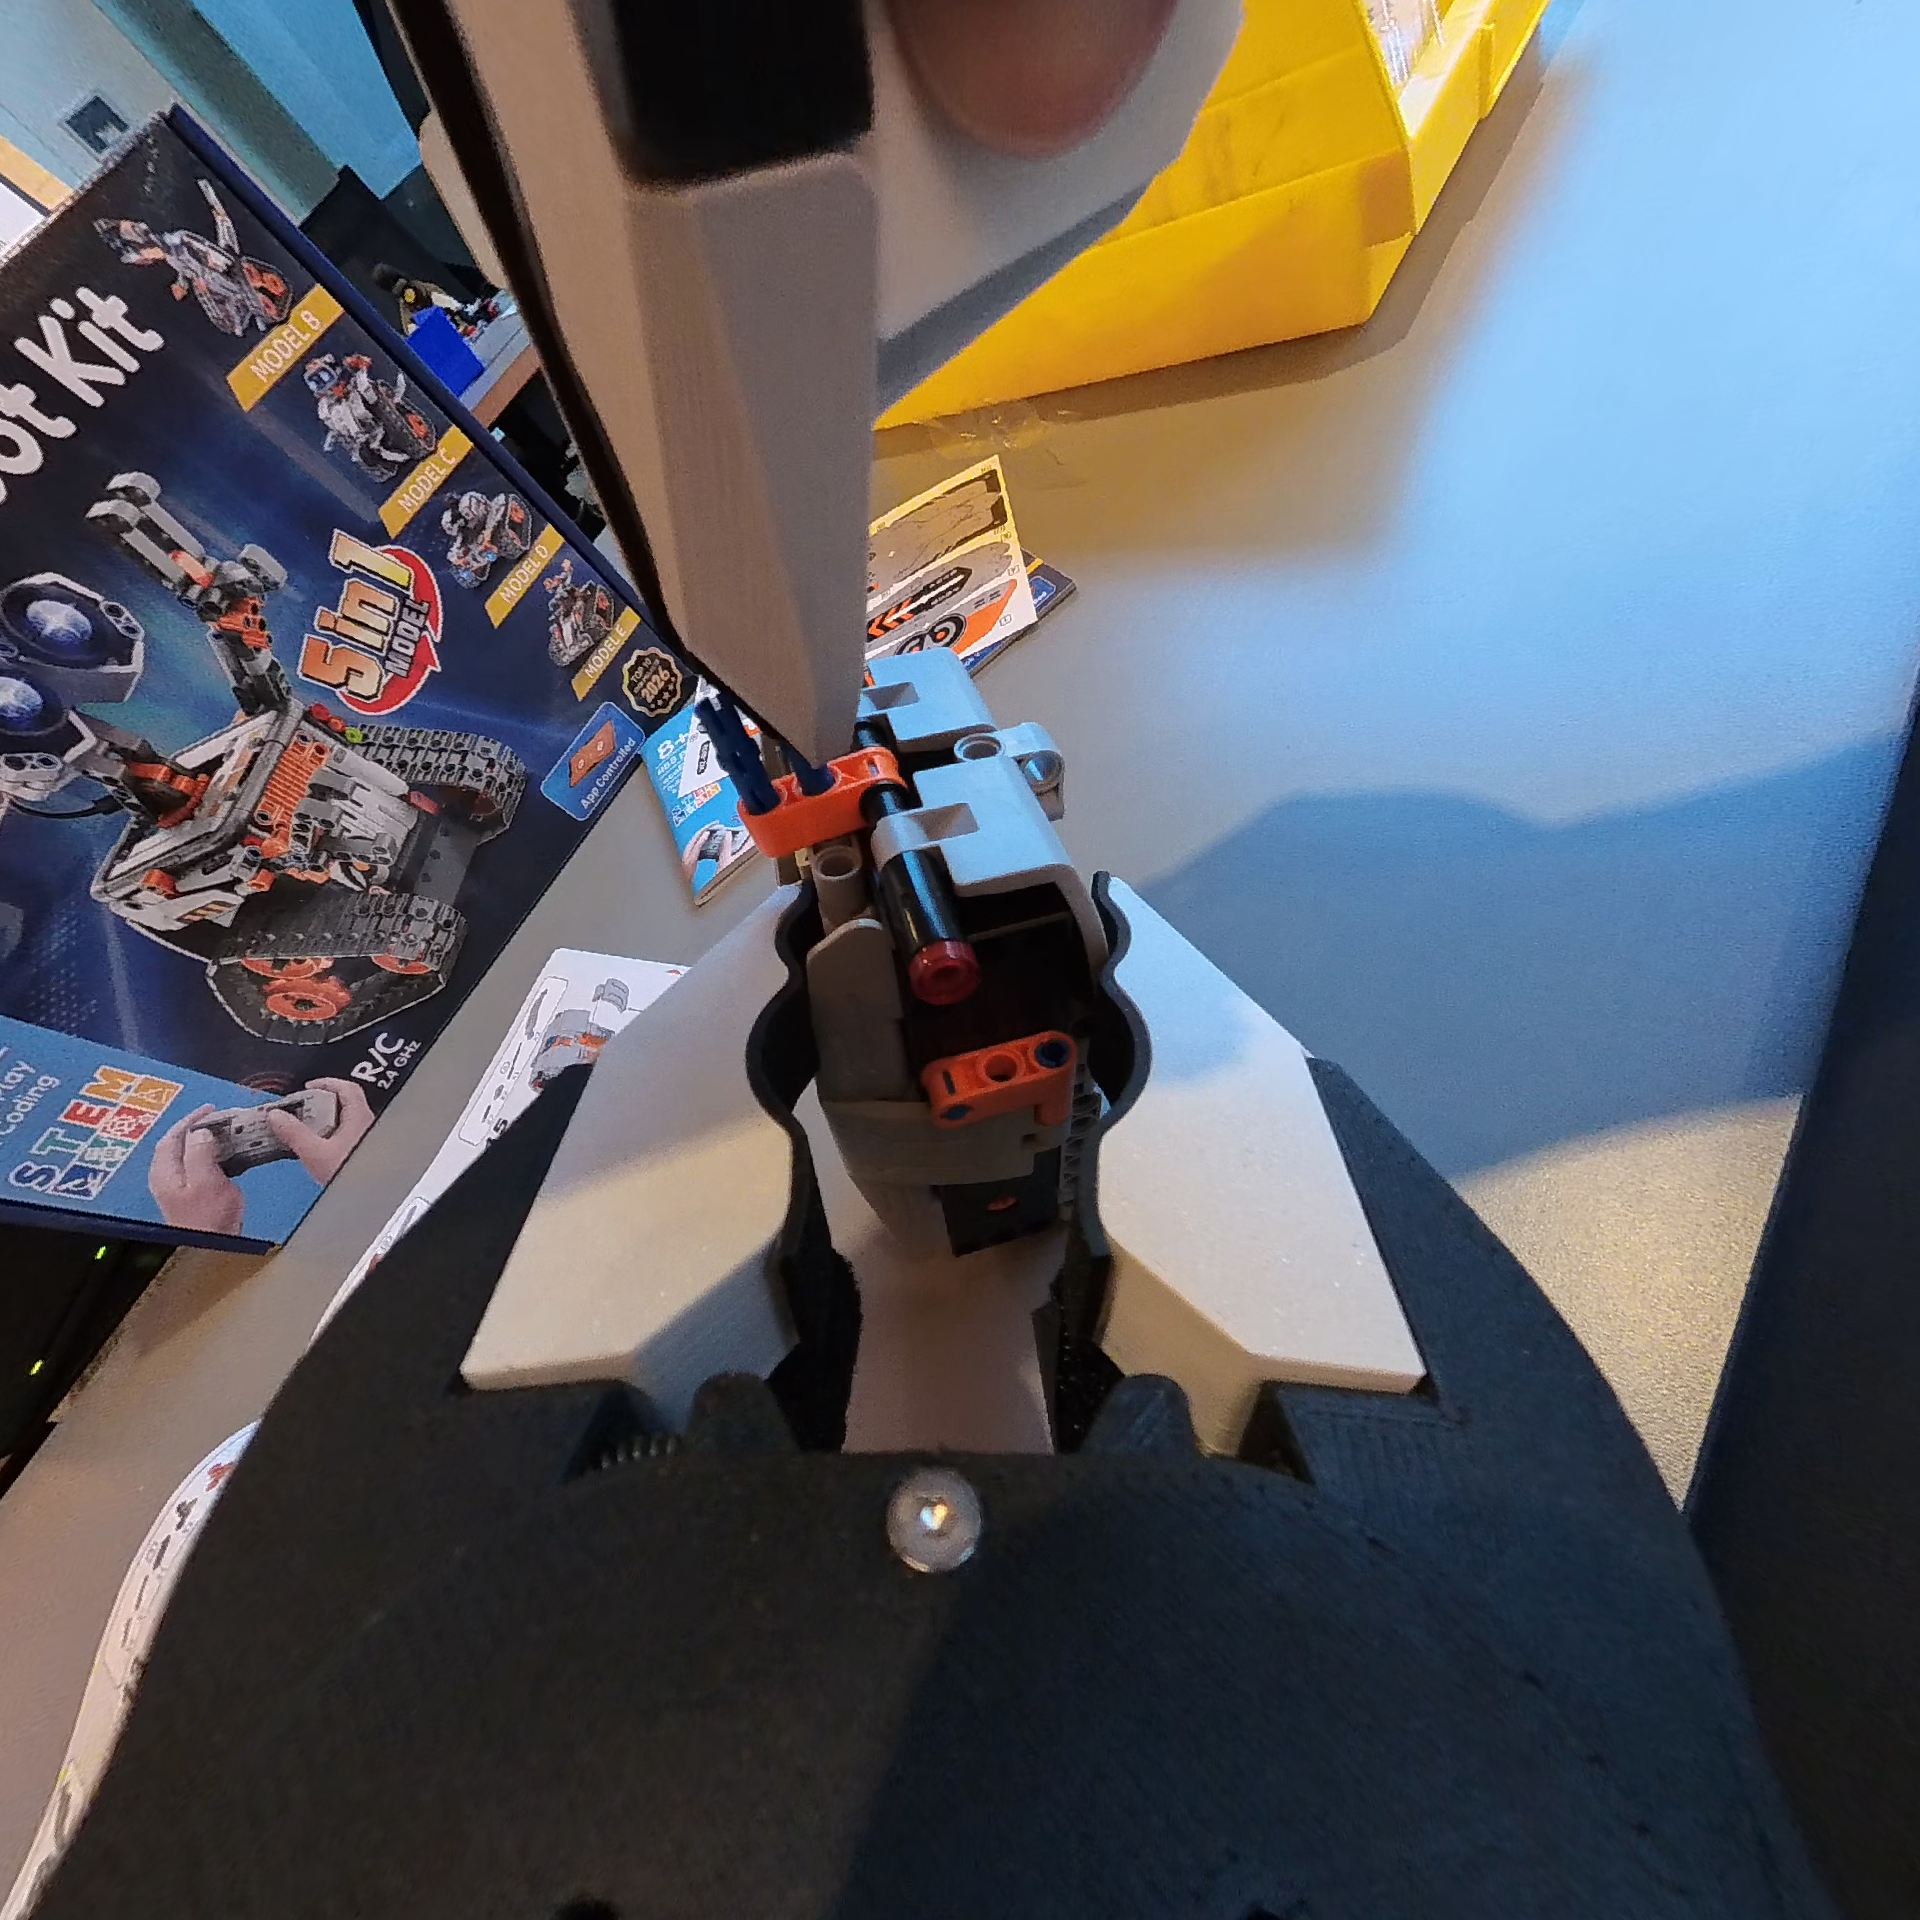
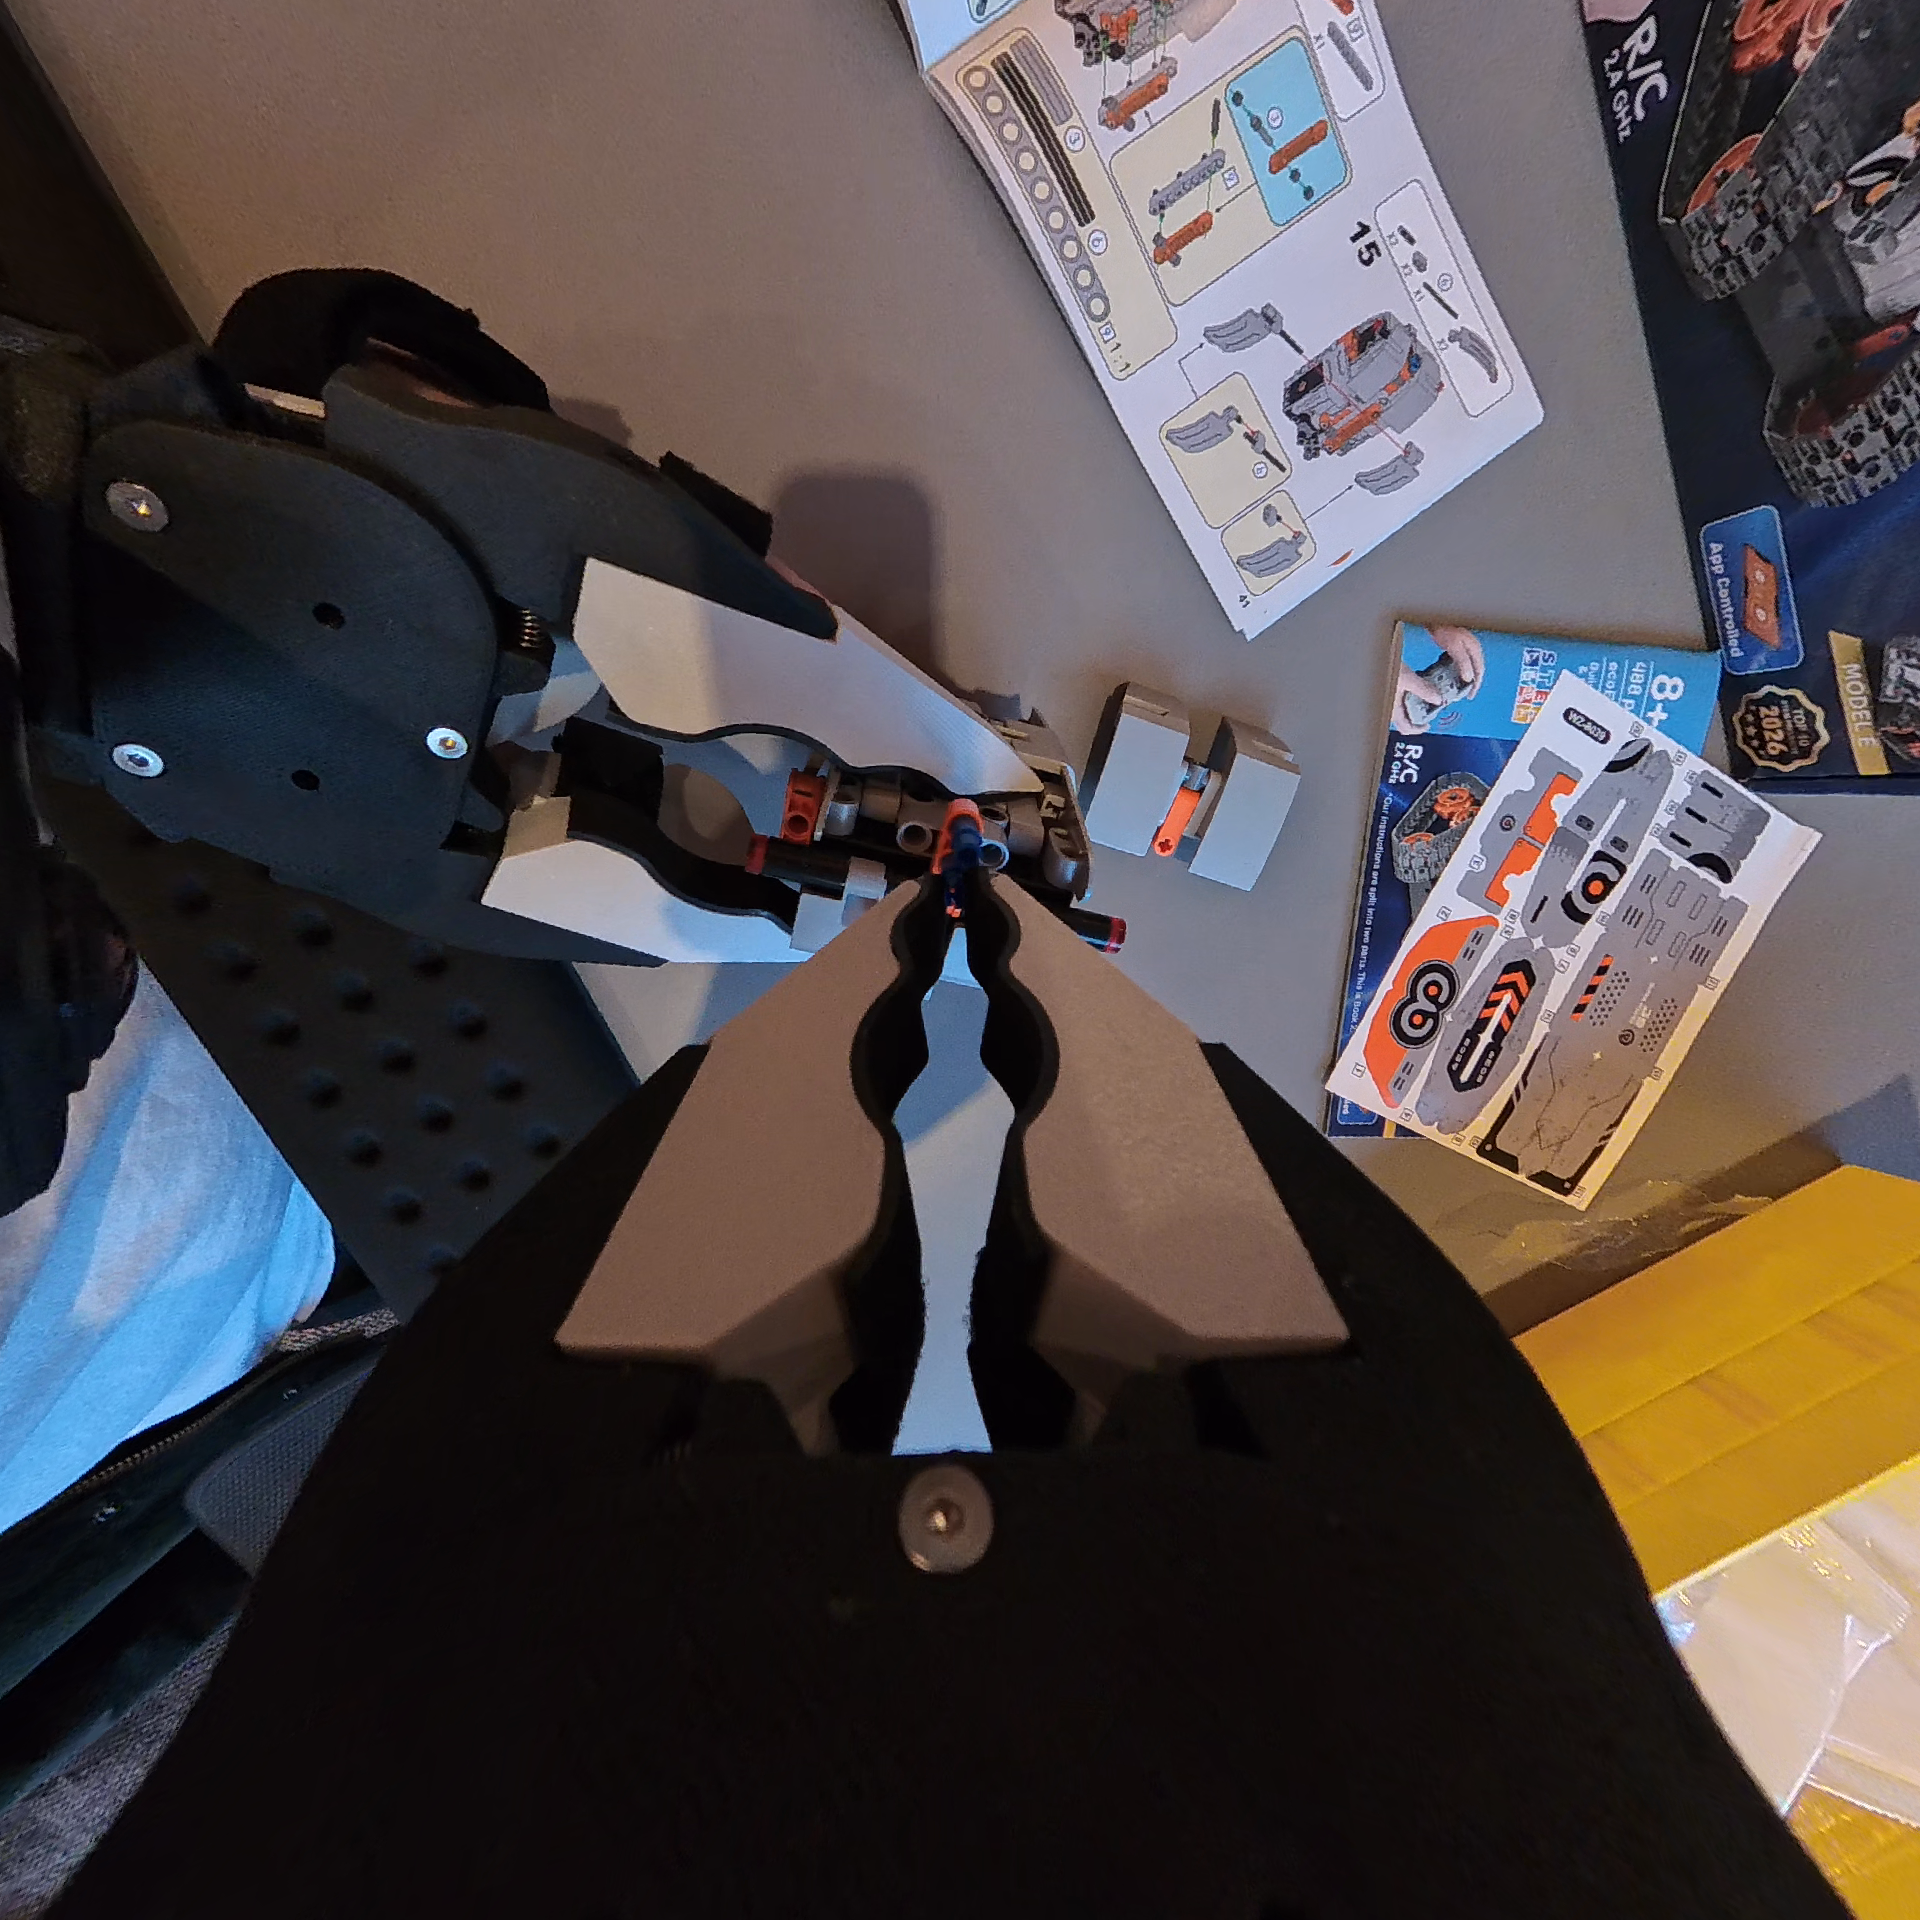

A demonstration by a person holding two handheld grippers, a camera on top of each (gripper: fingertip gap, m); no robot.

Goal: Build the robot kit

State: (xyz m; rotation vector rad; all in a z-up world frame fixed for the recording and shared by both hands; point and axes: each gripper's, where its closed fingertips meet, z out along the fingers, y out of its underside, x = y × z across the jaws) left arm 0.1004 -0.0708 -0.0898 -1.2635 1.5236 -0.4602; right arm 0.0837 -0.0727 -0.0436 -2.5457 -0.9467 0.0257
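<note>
My left gripper [image 1: 951,914] is shut on a grey, black and orange brick assembly [image 1: 997,831] and holds it above the grey table [image 1: 1351,623]. A black axle with a red end [image 1: 920,894] runs along the assembly. My right gripper [image 2: 951,891] is shut on a dark blue pin [image 2: 961,836]. It comes in from above in the left wrist view [image 1: 805,753]. The pin [image 1: 727,743] touches an orange connector [image 1: 821,795] at the assembly's far end. In the right wrist view the assembly [image 2: 883,805] sits between the left gripper's grey fingers [image 2: 727,675].
A second grey module with an orange part [image 2: 1184,800] lies on the table just past the assembly. An open instruction booklet [image 2: 1226,312], a sticker sheet [image 2: 1558,935] on a blue booklet [image 2: 1455,727], the kit box [image 1: 260,675] and a yellow bin [image 1: 1247,239] surround it.
</note>
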